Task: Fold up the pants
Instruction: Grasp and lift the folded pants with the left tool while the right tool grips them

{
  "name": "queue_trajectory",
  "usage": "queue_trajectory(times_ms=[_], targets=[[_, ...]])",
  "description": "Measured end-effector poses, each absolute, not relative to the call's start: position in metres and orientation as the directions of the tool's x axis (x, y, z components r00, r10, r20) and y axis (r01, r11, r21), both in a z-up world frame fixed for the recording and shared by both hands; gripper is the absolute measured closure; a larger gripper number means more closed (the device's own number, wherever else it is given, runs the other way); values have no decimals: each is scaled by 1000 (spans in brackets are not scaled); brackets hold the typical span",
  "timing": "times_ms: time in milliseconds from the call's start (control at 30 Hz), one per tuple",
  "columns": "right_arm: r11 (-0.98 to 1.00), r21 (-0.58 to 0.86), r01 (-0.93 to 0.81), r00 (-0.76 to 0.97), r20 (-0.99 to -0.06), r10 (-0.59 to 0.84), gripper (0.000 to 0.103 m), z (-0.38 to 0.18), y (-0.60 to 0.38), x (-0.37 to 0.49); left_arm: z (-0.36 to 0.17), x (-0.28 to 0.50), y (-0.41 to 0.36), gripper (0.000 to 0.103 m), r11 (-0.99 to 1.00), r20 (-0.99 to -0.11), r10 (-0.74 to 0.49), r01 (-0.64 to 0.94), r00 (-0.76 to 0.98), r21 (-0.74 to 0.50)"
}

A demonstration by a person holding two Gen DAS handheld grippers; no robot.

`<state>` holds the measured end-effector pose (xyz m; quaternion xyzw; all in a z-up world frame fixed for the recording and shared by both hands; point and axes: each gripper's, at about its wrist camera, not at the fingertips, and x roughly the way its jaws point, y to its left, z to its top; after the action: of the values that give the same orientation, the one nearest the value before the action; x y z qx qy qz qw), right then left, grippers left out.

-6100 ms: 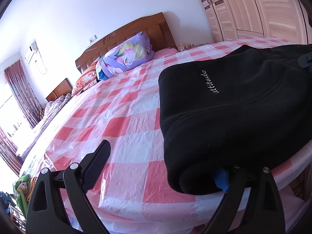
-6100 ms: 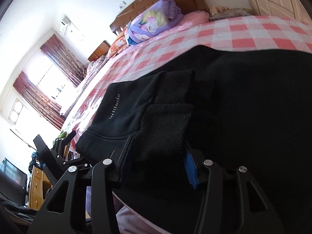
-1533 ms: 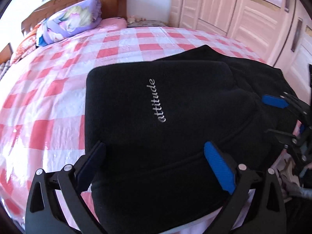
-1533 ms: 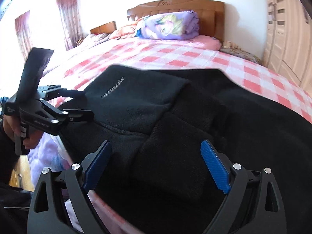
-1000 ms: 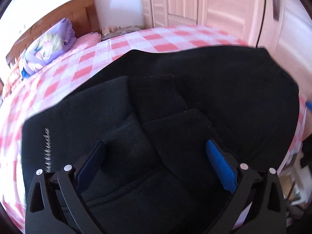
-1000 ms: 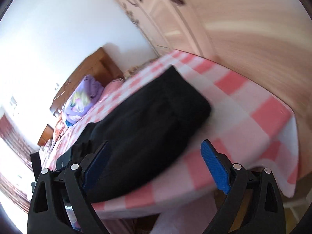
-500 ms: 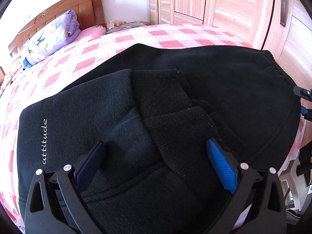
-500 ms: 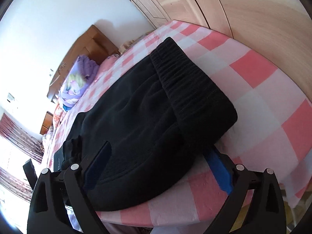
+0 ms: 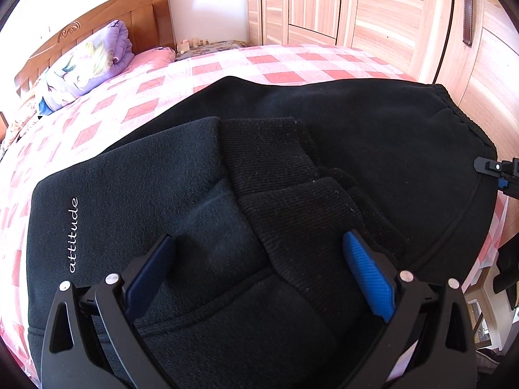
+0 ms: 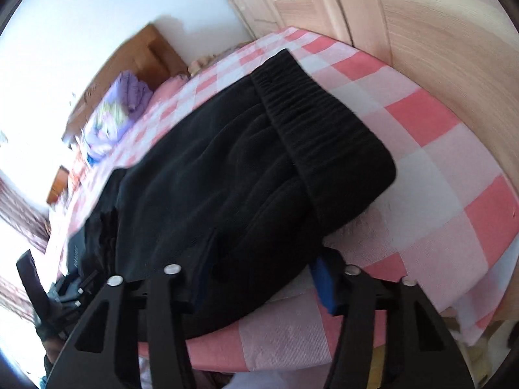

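Note:
The black pants (image 9: 292,162) lie folded on the pink checked bed (image 9: 227,64), cuffs laid over the leg that reads "attitude". My left gripper (image 9: 259,262) is open just above the ribbed cuffs (image 9: 292,201), holding nothing. In the right wrist view the pants (image 10: 243,178) show with the elastic waistband (image 10: 311,123) at the right end. My right gripper (image 10: 262,269) has its jaws narrowed around the near edge of the pants by the waistband, fabric between the blue pads. The right gripper also shows in the left wrist view (image 9: 499,171) at the waistband end.
A purple folded quilt (image 9: 87,61) and the wooden headboard (image 9: 97,29) are at the far end of the bed. Wooden wardrobe doors (image 9: 373,9) stand close along the bed's right side. The bed's near edge (image 10: 324,340) drops off under the right gripper.
The right gripper has pushed in onto the pants' near edge and its jaws have closed in on the fabric. The left gripper stays open over the cuffs, barely moved.

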<state>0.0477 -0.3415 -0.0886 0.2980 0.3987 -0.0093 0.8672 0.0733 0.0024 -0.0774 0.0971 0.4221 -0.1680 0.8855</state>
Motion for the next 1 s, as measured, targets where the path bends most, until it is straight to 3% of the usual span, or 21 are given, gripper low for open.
queue_trajectory(times_ms=[133, 233, 400, 433, 533, 667, 800, 900, 1000], targets=[[736, 648, 195, 791, -548, 273, 77, -96, -357, 27, -73, 76, 1, 1, 930, -798, -205, 368, 566, 22], [745, 651, 147, 843, -476, 249, 79, -90, -353, 17, -49, 75, -4, 9, 927, -824, -212, 376, 525, 1], [891, 428, 148, 898, -436, 60, 79, -68, -313, 9, 47, 81, -64, 6, 822, -763, -454, 546, 460, -160], [912, 380, 153, 905, -425, 26, 79, -64, -304, 8, 60, 86, -83, 2, 795, -768, -478, 581, 425, -174], [955, 242, 170, 906, -420, -55, 80, -56, -280, 10, 81, 114, -169, 2, 693, -840, -490, 688, 232, -215], [969, 158, 188, 902, -417, -107, 80, -54, -268, 18, 87, 128, -283, 2, 663, -918, -302, 748, 256, -10], [973, 131, 188, 900, -420, -118, 80, -57, -268, 14, 51, 100, -370, 2, 505, -951, -78, 834, 299, 221], [976, 108, 191, 898, -420, -130, 80, -57, -261, 11, -4, 81, -405, 2, 304, -865, 170, 809, 473, 502], [980, 65, 190, 901, -408, -148, 80, -56, -254, 8, -40, 92, -402, 2, 196, -764, 312, 748, 565, 633]])
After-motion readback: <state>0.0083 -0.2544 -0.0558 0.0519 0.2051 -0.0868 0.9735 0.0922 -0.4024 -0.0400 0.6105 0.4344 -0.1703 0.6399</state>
